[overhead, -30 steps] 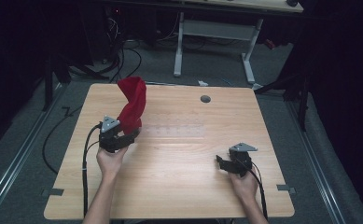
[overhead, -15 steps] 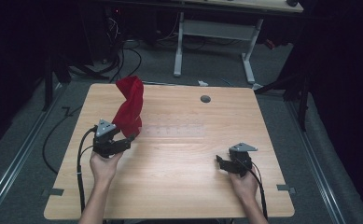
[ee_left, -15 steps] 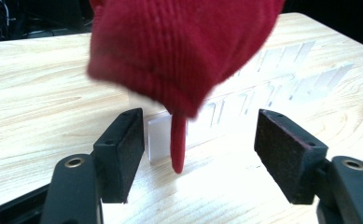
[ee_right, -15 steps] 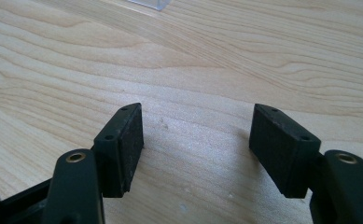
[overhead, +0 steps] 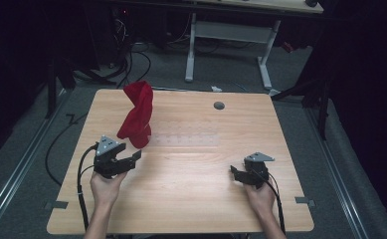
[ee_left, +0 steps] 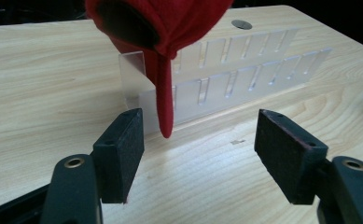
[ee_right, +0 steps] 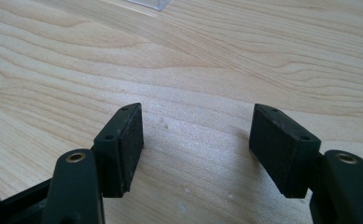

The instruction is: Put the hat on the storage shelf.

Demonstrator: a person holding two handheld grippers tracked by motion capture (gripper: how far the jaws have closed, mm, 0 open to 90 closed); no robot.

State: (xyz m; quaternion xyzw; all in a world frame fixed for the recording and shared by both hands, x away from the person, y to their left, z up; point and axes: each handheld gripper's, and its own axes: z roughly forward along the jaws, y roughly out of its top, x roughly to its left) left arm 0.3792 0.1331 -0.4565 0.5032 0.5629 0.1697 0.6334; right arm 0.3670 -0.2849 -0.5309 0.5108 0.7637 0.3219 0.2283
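Here the left hand-held gripper (overhead: 134,158) hovers just above the surface near its left edge, and its jaws stand wide apart with nothing between the pads; they have just been opening. In the left gripper view the same hand-held gripper (ee_left: 198,149) looks straight at the red cloth (ee_left: 160,32), whose thin lower tip hangs down just in front of the left pad, close to it but not touching.

The red cloth (overhead: 137,115) stands upright like a draped cone on the left end of a clear plastic rack (overhead: 186,140), toward the far-left part of the surface (overhead: 191,199). Its long axis is nearly vertical, a little tilted. The clear plastic rack (ee_left: 244,70) has a row of slots and runs across the middle of the surface, parallel to the far edge. So the cloth lies directly ahead of the left hand-held gripper and slightly above it.

The right hand-held gripper (overhead: 234,174) rests low near the near-right corner, also open and empty, well apart from the cloth; in its own view the right hand-held gripper (ee_right: 195,140) faces bare wood. A round grey grommet (overhead: 219,105) sits near the far edge.

I judge that the left hand is much nearer, so any new grasp on the cloth falls to it, going forward and a little up.
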